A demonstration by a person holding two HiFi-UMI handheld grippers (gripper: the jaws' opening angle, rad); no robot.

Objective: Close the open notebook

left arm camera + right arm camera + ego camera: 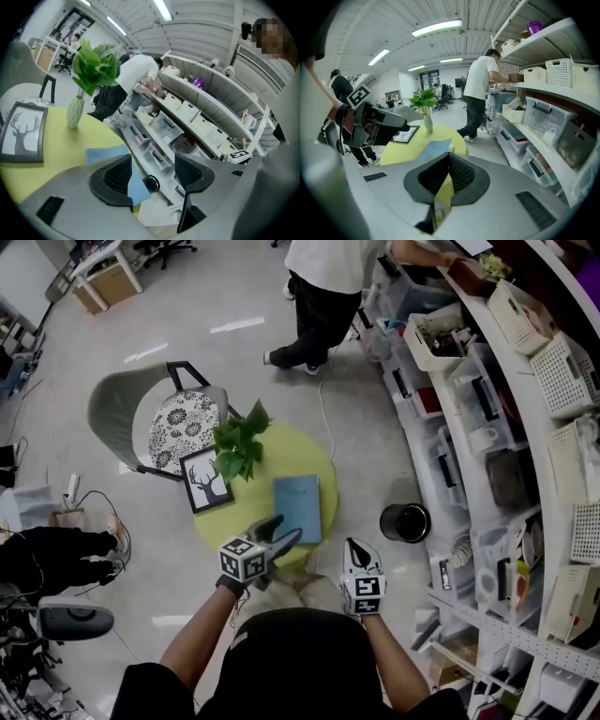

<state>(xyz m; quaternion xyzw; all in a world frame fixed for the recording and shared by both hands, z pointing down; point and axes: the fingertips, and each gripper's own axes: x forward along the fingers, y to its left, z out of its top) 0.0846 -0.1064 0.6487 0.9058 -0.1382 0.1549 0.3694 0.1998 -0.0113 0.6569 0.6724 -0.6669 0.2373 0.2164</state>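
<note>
Two left fingers [115,176] clear of notebook [108,154]

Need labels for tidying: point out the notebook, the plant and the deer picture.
notebook [297,509], head view, middle of blue cover
plant [240,442], head view, green leaves
deer picture [207,482], head view, centre of print

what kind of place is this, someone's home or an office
Most likely an office or lab workspace, not a home: long curved shelves loaded with plastic storage bins, a desk at the far end, and a strip light on an industrial ceiling.
</note>
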